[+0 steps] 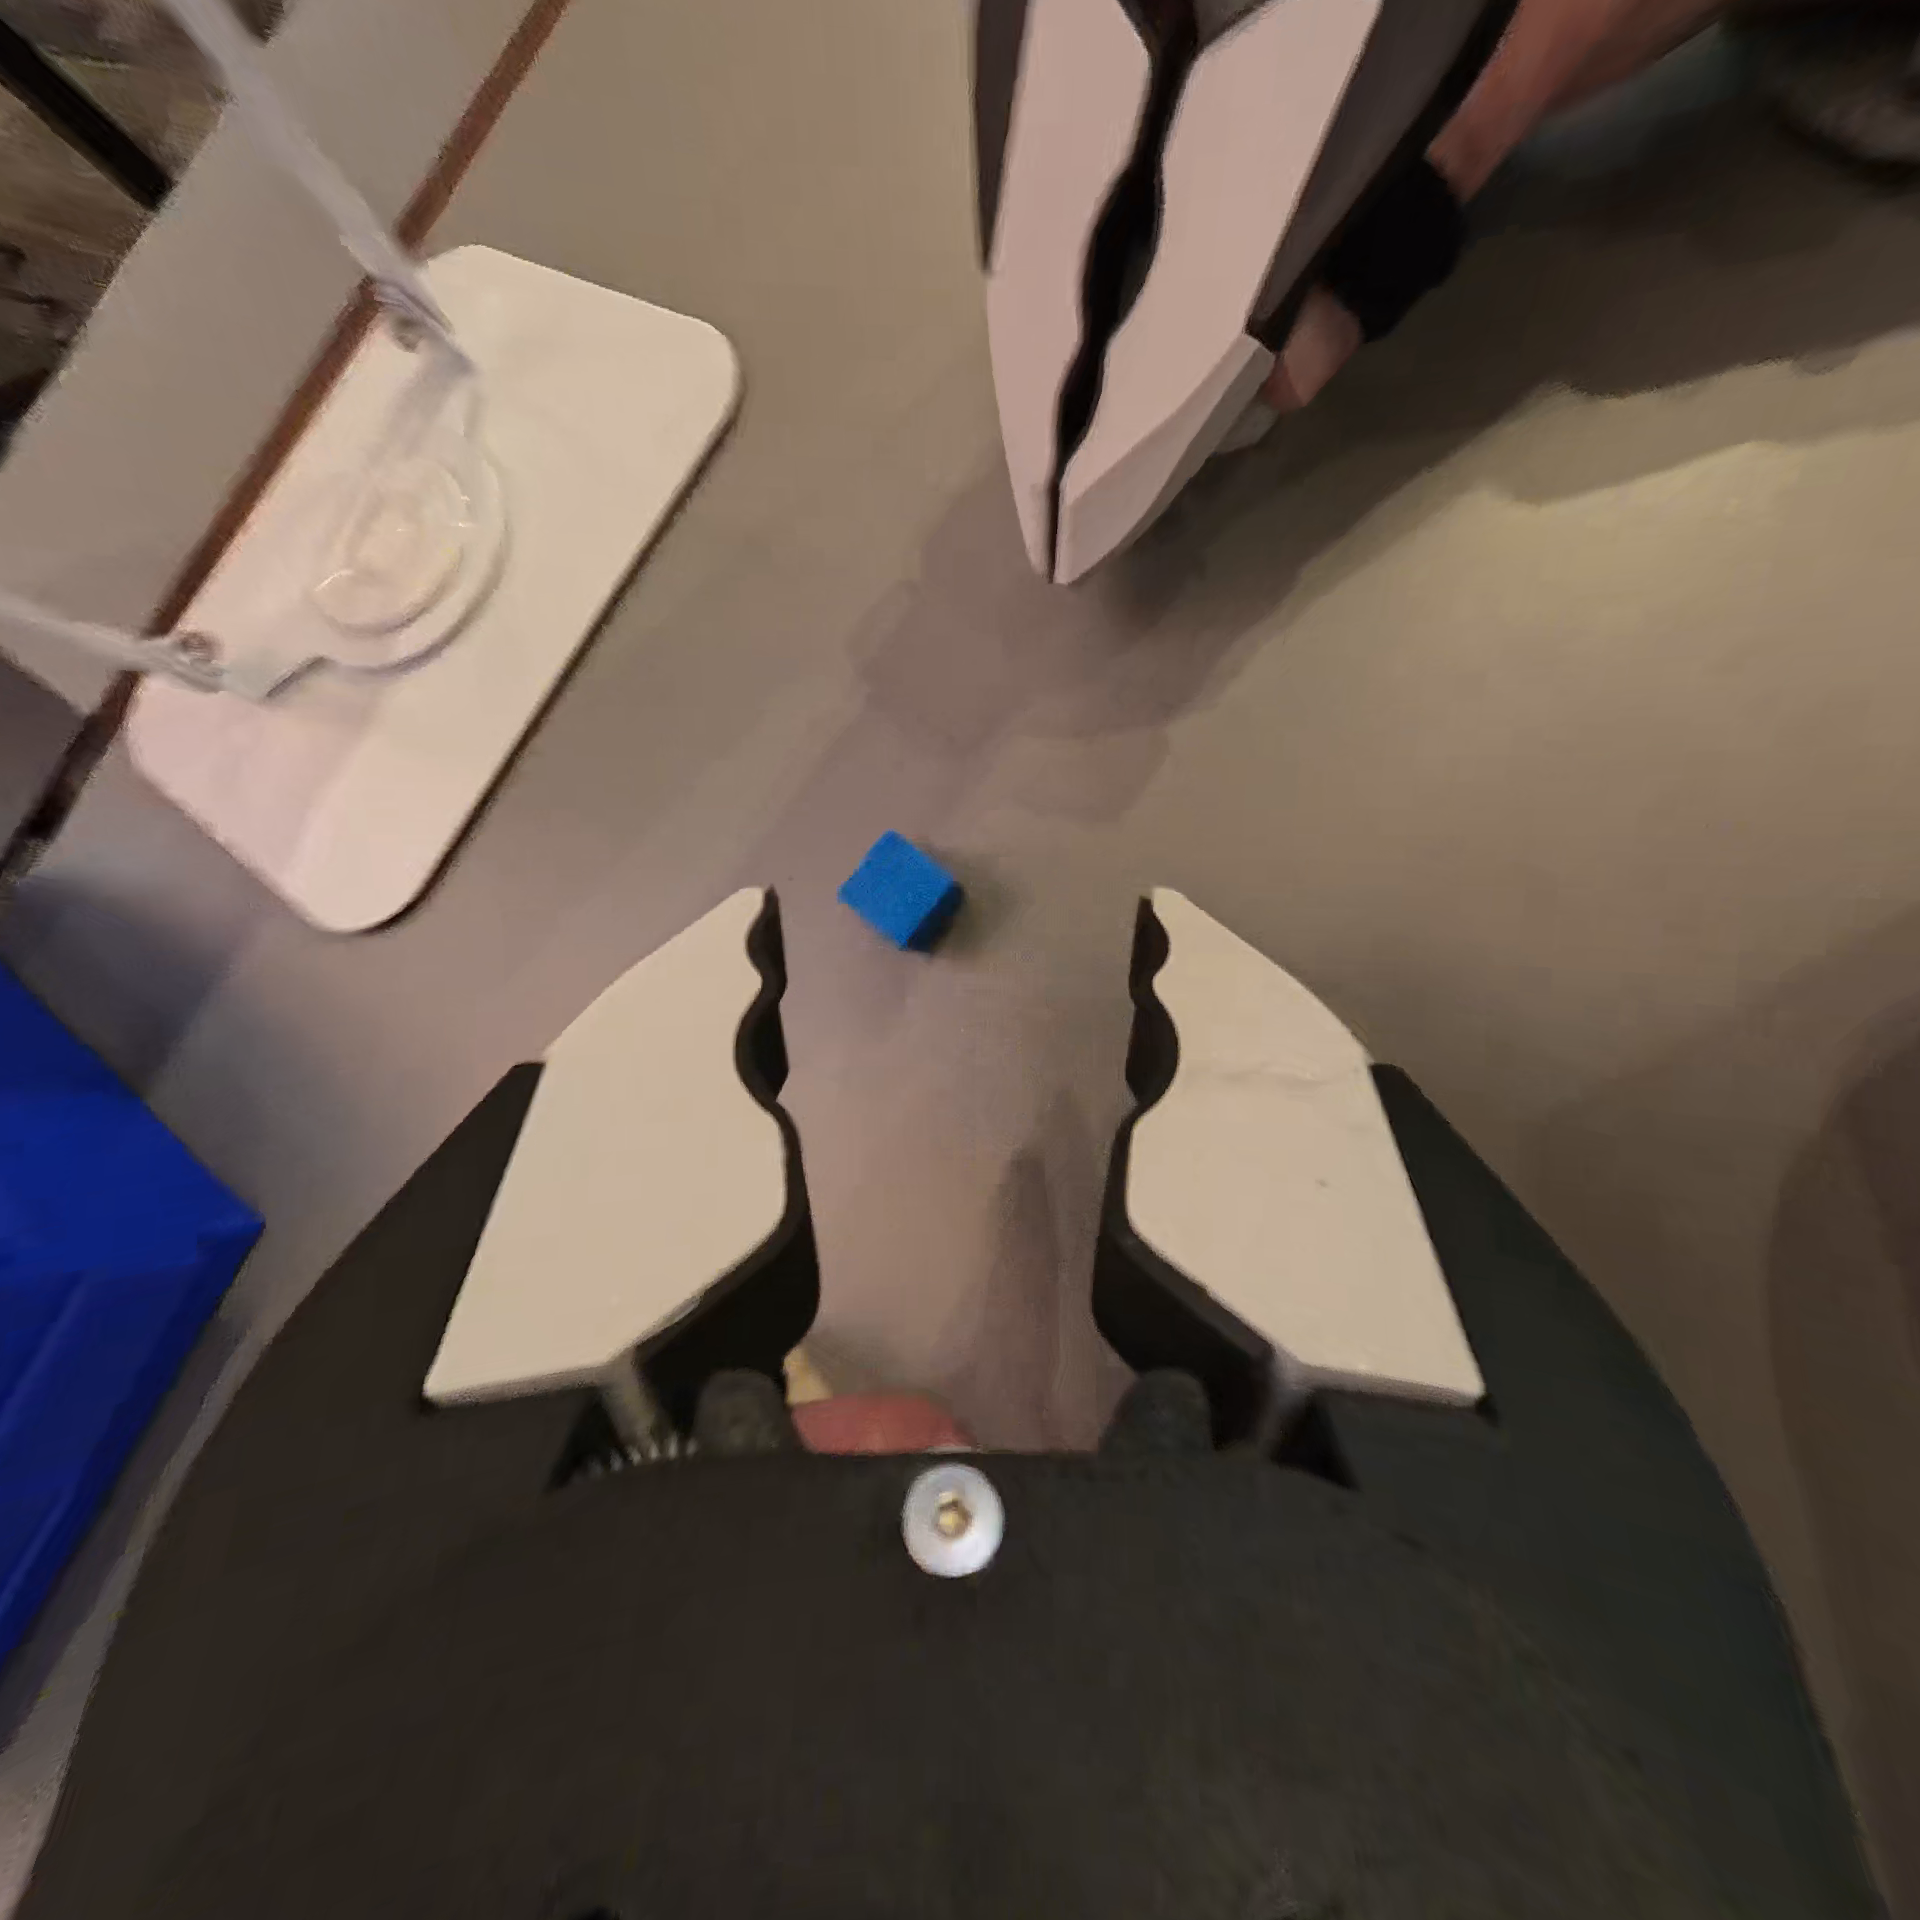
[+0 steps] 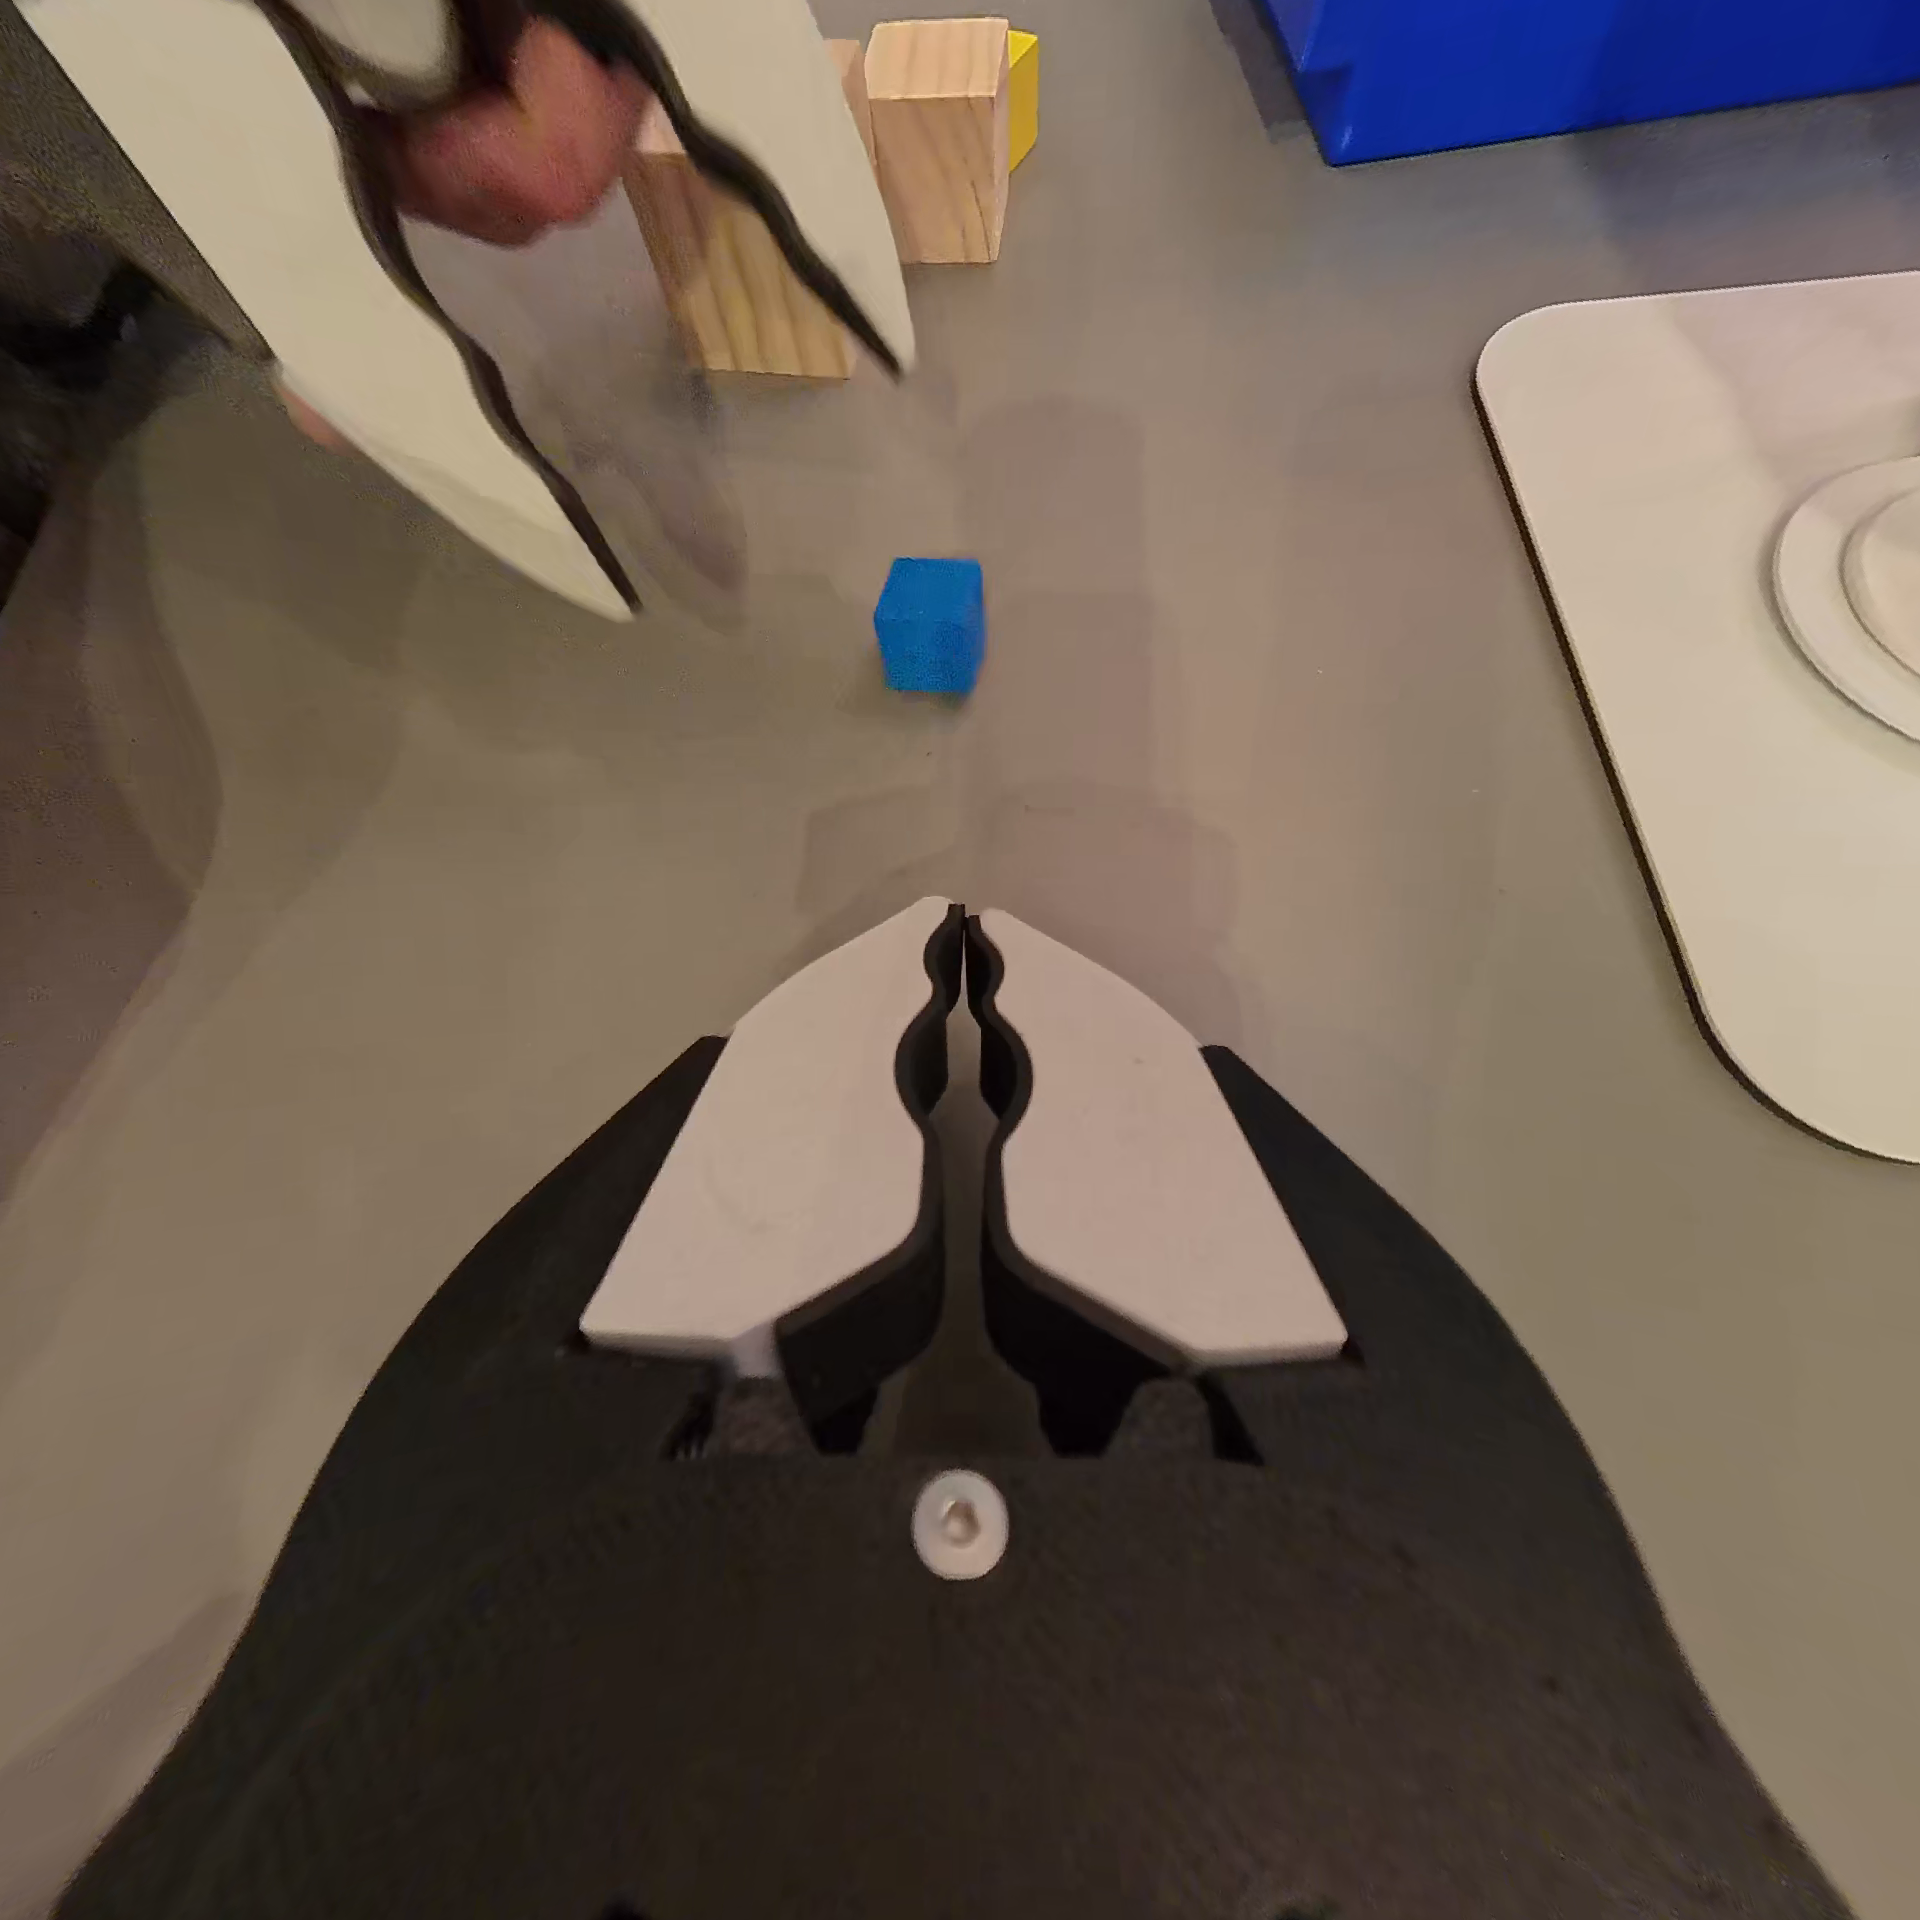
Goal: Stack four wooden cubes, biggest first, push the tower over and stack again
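The left gripper (image 1: 961, 909) hangs with jaws wide, apparently lined up to take the small blue cube (image 1: 900, 890) lying just beyond them on the grey surface (image 1: 1455, 831), while the right gripper (image 2: 961, 914), jaws pressed together and empty, waits nearby.

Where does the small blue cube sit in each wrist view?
Left wrist view: small blue cube lies on the grey table just ahead of the open left tongs, centre frame.
Right wrist view: it stands upper centre, ahead of the shut right tongs.
Shared landmark: the white mat.
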The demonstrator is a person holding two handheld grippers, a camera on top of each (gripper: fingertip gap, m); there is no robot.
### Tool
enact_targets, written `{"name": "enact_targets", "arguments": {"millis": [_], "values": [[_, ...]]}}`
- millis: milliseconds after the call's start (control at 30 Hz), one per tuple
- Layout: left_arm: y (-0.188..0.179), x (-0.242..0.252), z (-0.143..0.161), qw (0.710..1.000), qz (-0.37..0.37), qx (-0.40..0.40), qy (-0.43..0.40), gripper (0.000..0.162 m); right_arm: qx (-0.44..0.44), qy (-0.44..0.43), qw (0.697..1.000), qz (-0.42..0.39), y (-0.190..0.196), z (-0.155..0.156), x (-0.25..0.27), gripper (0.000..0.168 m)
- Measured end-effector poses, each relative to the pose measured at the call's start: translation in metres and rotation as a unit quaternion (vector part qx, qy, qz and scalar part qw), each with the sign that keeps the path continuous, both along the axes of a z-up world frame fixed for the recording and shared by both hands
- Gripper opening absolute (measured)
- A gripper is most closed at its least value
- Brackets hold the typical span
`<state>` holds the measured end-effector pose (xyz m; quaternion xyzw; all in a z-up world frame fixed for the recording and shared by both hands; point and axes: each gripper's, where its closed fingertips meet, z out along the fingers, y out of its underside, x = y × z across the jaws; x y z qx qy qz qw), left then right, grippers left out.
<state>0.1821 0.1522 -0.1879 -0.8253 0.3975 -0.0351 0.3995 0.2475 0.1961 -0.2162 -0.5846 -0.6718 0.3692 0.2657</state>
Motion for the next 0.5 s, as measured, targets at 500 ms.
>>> {"name": "enact_targets", "arguments": {"millis": [500], "values": [[-0.037,-0.128,-0.029,0.976,0.217,-0.003,0.029,0.063,0.004,-0.002,1.000,-0.001,0.000,-0.001,0.000,0.000]]}}
